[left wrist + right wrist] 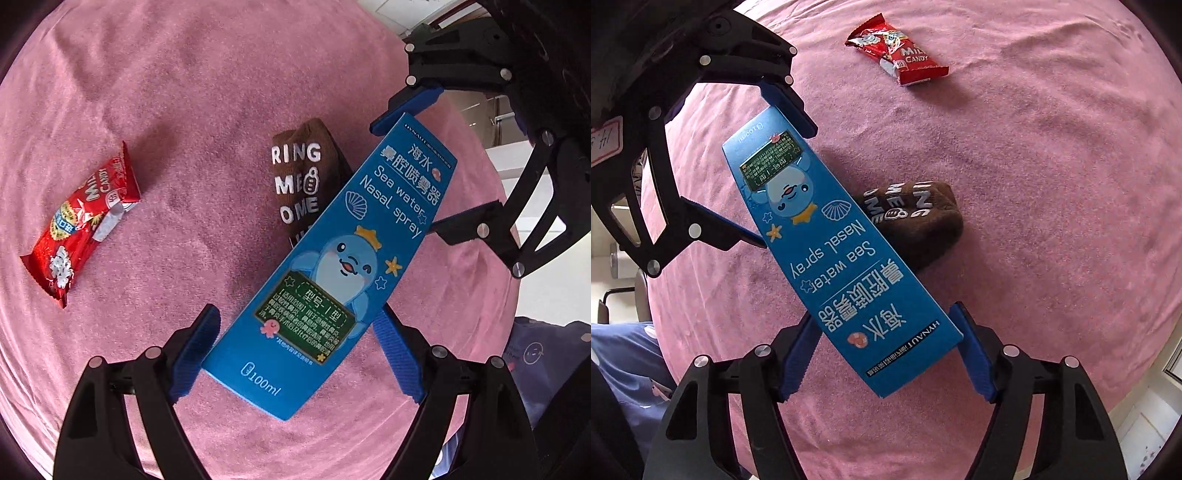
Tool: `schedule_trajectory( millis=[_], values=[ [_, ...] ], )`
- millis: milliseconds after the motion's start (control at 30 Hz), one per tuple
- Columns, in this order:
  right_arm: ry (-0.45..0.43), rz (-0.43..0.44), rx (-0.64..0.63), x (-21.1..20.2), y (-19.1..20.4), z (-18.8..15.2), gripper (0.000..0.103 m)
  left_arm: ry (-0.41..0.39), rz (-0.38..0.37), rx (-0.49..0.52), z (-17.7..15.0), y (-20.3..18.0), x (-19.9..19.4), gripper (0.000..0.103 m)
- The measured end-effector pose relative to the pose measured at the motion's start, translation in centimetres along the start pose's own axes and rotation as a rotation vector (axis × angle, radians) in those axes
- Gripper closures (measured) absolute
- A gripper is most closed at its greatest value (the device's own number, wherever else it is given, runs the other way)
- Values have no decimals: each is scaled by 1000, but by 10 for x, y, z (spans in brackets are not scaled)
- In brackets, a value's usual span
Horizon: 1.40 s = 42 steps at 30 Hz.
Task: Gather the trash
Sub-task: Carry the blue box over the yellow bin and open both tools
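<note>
2 grippers, left (295,354) and right (886,354), each clamp an end of 1 blue nasal spray box (332,266). Its long axis spans between them, above a pink cloth (184,92).

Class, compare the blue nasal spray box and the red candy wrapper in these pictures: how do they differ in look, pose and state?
The nasal spray box is blue, flat-sided and long; the candy wrapper is red, crinkled and shorter. The box is held at each end between the left tongs and right tongs; the wrapper lies untouched on the pink cloth. Both carry printed lettering.
</note>
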State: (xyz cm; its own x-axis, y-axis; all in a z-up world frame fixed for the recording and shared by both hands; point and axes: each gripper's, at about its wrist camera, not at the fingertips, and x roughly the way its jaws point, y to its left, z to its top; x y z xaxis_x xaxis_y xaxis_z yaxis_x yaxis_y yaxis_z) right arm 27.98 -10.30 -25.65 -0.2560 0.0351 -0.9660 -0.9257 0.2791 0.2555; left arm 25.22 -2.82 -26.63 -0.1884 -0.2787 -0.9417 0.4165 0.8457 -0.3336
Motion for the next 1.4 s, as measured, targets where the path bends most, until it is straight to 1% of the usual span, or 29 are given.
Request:
schedule_trajectory(
  millis=[33, 67, 133, 267, 367, 467, 633, 767, 800, 1000, 1167, 1400],
  values=[
    [2, 0, -10, 2, 1, 0, 37, 10, 8, 17, -1, -3, 4, 21],
    [5, 1, -21, 3, 1, -1, 37, 16, 22, 32, -2, -5, 8, 27],
    [13, -12, -50, 5, 5, -3, 38, 28, 41, 53, -3, -8, 13, 33],
    [7, -16, -64, 3, 10, -5, 39, 27, 25, 58, -5, -12, 12, 35],
    [6, -22, -70, -2, 12, -8, 39, 31, 23, 77, -7, -17, 4, 37],
    [-10, -34, -63, -12, 17, -15, 39, 28, 32, 86, -7, -27, -4, 38],
    [-40, -56, -40, -30, 28, -36, 39, 15, 57, 121, -3, -50, -19, 38],
    [-67, -72, -5, -45, 38, -61, 39, 9, 88, 169, 4, -75, -34, 37],
    [-75, -78, 3, -53, 30, -70, 39, 8, 97, 180, 6, -82, -37, 37],
    [-111, -104, 73, -75, 26, -121, 39, 3, 137, 252, 22, -131, -46, 37],
    [-117, -127, 122, -85, 27, -171, 39, 11, 142, 312, 38, -179, -40, 37],
    [-134, -123, 228, -91, 19, -252, 39, 34, 139, 413, 63, -247, -23, 37]
  ],
)
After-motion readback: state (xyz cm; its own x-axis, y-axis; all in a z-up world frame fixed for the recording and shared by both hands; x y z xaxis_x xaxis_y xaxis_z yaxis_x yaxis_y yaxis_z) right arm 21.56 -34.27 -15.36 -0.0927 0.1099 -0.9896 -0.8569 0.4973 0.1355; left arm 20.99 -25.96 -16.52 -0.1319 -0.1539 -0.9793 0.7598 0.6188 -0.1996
